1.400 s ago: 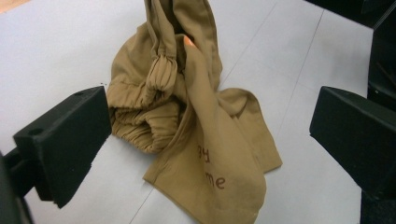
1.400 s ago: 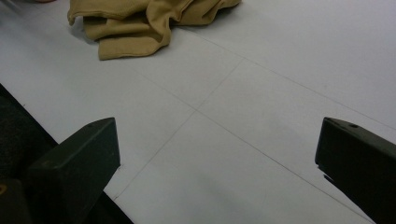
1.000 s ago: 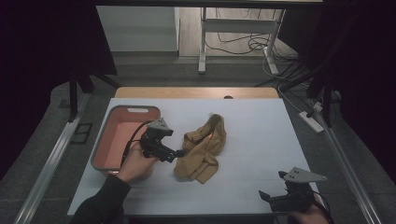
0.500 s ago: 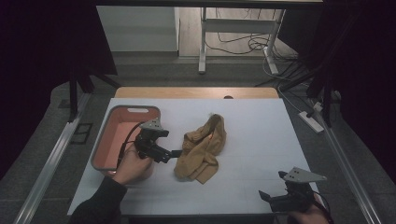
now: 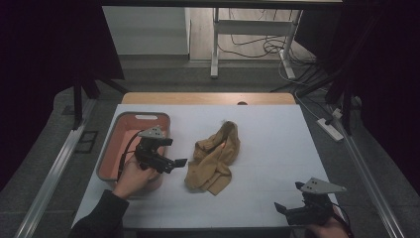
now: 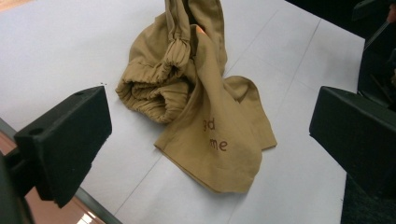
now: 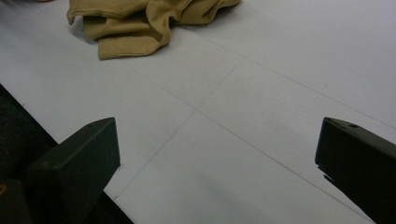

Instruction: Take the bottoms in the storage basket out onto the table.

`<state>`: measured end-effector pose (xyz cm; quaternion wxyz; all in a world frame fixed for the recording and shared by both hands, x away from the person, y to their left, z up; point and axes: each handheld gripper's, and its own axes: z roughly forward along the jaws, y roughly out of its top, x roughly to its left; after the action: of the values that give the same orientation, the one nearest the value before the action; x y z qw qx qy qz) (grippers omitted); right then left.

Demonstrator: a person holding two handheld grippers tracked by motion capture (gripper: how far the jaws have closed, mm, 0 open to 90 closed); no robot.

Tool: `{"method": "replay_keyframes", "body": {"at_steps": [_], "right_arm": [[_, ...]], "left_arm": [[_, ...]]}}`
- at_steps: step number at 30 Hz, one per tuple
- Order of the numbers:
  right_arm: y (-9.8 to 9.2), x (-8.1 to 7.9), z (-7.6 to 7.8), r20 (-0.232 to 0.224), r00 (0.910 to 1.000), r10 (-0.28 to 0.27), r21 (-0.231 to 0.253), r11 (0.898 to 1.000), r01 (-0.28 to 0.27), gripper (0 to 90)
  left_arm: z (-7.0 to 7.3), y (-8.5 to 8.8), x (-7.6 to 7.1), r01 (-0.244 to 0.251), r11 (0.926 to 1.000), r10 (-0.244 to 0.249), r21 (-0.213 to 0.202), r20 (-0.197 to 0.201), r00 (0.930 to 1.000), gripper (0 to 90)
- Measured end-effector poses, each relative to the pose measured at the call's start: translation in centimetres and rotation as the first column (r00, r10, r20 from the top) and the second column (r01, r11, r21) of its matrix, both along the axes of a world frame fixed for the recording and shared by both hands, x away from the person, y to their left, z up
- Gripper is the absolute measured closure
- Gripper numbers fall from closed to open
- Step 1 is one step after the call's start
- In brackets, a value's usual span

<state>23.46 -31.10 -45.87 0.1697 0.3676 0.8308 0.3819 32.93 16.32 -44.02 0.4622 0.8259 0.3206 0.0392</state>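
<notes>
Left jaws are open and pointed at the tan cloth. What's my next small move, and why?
Probably ease the left gripper forward to the near edge of the tan cloth and close there. Its jaws stand wide open with bare table between them and the crumpled cloth, nothing held. The pink bin sits just beside that hand, while the right gripper waits open at the table's front corner.

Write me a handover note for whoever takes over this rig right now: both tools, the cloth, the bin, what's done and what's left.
Left tool: open, empty, at the pink bin's near right edge, pointing at the tan cloth.
Right tool: open, empty, at the table's near right corner.
Cloth: crumpled mid-table, right of the bin, untouched by either tool.
Done: nothing gripped yet.
Left: probably grip the cloth with the left tool and handle it; the bin may be its destination.
</notes>
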Motion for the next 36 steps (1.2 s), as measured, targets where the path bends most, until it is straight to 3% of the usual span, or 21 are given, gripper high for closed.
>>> {"method": "replay_keyframes", "body": {"at_steps": [8, 12, 36], "right_arm": [[0.0, 0.0, 0.0, 0.000, 1.0000, -0.001, 0.004, 1.000, 0.001, 0.1], [0.0, 0.0, 0.0, 0.000, 1.0000, -0.001, 0.005, 1.000, 0.001, 0.1], [0.0, 0.0, 0.0, 0.000, 1.0000, -0.003, 0.001, 1.000, 0.003, 0.1]], "left_arm": [[0.0, 0.4, -0.6, -0.002, 1.0000, 0.002, -0.007, 0.001, 1.0000, 0.0], [-0.1, 0.8, -0.9, 0.005, 0.9995, -0.006, -0.030, -0.004, 1.0000, 0.0], [-0.7, 2.9, -3.0, -0.038, 0.9985, 0.038, -0.040, 0.005, 0.9993, 0.6]]}}
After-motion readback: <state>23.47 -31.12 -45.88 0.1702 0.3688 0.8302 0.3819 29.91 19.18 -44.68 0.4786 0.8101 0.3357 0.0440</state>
